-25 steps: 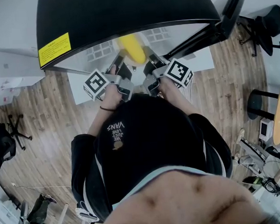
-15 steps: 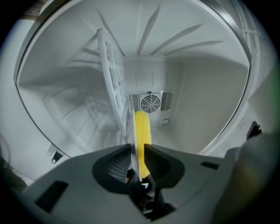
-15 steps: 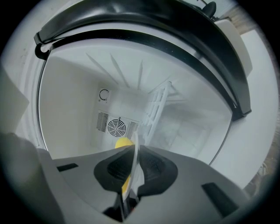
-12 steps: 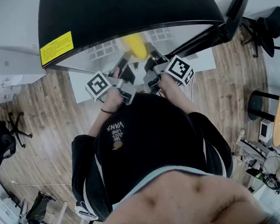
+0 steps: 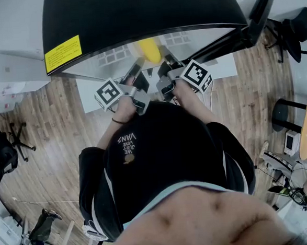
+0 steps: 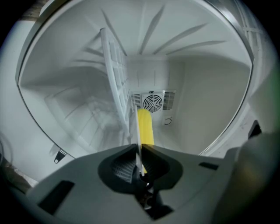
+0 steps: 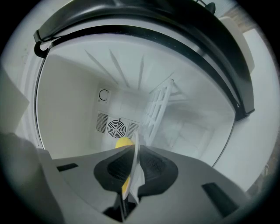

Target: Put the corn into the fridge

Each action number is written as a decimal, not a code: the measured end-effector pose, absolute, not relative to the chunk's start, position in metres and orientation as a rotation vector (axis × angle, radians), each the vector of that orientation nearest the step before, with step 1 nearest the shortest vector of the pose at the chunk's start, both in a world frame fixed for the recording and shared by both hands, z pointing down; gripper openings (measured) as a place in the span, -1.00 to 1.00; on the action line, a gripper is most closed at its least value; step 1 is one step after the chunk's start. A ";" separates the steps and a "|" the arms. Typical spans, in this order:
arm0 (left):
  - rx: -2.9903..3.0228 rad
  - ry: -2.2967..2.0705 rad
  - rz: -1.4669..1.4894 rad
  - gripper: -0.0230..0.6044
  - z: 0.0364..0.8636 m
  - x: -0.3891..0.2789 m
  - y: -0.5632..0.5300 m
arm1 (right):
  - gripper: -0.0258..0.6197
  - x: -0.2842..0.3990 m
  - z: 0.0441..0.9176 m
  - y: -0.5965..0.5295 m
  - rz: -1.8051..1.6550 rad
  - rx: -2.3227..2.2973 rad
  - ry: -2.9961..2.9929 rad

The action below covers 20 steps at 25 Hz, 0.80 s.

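- The left hand-held gripper is pointing straight into the open fridge. Its jaws are pressing together on a thin white sheet, which is standing edge-on between the pads.
- The right hand-held gripper is reaching in close beside the left one. Its jaws are likewise pinching a thin white sheet of the same look, and the near corner of that sheet is looking creased.
- The corn is sitting inside the fridge. It is just ahead of both sets of jaw tips and, in the head view, between the two hand-held grippers.
- Its long axis is running along the line the left hand-held gripper points. The near end is dipping behind that gripper's jaw tips, and the far end is pointing at the round fan grille on the rear wall.
- From the left hand-held gripper the corn is lying just right of the pinched sheet. Whether the two are touching cannot be told.
- From the right hand-held gripper the corn is showing nearly end-on. A rounded yellow end is sitting just above the jaw tips, left of the sheet and under the fan grille. A sliver of yellow is also showing lower in the gap, left of the sheet.
- A white grid rack is running away from the jaws roughly in line with the sheet. It is left of the corn from the left hand-held gripper and right of it from the right one. Whether the sheet is the rack's own front edge cannot be told.
- The fridge door is hanging open, out to the right of the right hand-held gripper in the head view.
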<state>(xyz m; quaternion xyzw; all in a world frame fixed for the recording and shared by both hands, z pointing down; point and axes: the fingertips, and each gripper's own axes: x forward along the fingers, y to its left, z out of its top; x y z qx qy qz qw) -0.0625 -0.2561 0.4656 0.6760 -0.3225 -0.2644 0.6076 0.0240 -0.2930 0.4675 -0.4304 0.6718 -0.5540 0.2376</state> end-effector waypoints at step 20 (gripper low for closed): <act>1.491 -0.738 -0.680 -0.80 0.463 -0.070 -0.263 | -0.65 0.018 0.454 -0.293 -1.460 -1.122 1.930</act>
